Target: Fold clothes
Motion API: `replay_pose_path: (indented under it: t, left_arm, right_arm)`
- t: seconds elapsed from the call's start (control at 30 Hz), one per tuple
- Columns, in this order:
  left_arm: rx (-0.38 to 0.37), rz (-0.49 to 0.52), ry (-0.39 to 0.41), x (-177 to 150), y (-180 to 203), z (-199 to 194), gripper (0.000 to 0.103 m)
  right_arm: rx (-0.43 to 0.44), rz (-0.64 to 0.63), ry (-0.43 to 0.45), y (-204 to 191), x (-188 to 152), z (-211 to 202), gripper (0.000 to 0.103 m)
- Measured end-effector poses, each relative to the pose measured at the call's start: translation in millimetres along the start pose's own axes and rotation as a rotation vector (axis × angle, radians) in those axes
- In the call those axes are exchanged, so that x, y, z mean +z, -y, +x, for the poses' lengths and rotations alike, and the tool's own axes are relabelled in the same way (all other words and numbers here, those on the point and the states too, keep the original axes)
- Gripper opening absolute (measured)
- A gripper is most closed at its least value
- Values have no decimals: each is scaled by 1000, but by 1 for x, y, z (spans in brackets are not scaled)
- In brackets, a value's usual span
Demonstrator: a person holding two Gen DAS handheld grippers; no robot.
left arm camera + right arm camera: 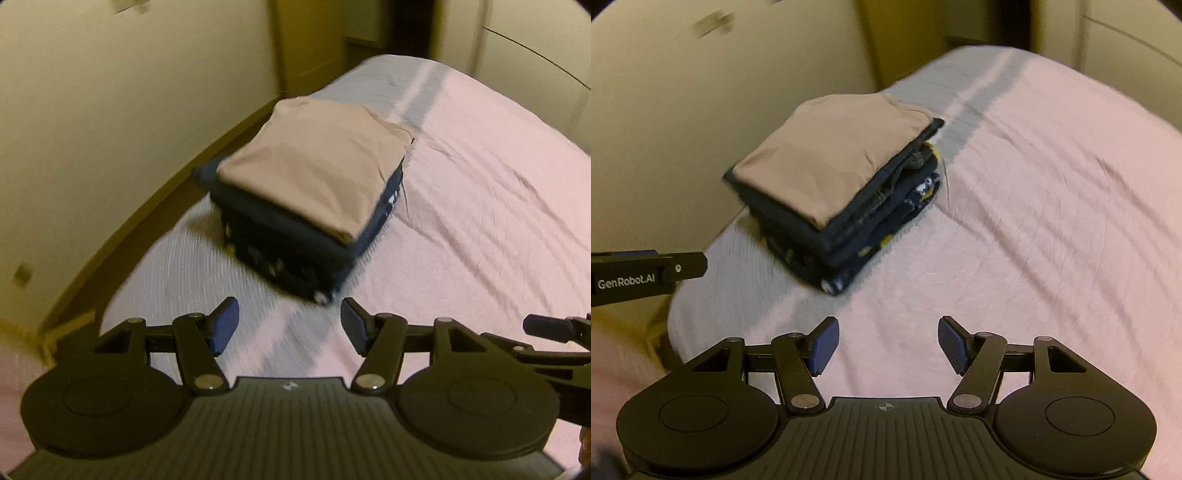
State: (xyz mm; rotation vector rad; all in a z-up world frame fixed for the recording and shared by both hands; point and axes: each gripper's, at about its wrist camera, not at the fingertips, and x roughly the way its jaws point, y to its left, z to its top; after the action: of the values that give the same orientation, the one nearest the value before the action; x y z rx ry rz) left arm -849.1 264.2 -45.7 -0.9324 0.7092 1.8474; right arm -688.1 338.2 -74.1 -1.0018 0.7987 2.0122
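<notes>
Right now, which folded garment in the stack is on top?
The tan folded garment tops the stack; beneath it lie dark navy folded garments, some with pale print, on the pink bedsheet.

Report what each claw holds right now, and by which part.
Nothing. The left claw and right claw are open and empty, apart from the stack of folded clothes.

- stack (306, 206) of folded clothes; lies flat on the bed, near its left edge
- top piece (831, 162) tan; lower layers dark navy, some patterned
</notes>
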Motion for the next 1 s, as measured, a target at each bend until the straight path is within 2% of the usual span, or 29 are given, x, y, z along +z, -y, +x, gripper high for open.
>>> replay_pose_path:
  t: [0.23, 0.47, 0.7, 1.0]
  left_arm:
    - [77, -176, -24, -59, 77, -63, 57]
    - [88, -229, 15, -81, 141, -107, 57]
    - [114, -263, 3, -90, 169, -120, 57]
    - [163, -277, -44, -95, 186, -111, 57]
  right_arm:
    - [103, -240, -36, 65, -33, -60, 63]
    - [105, -277, -14, 111, -52, -100, 63]
    - [137, -321, 4, 133, -45, -114, 63]
    - [175, -351, -27, 146, -40, -100, 63]
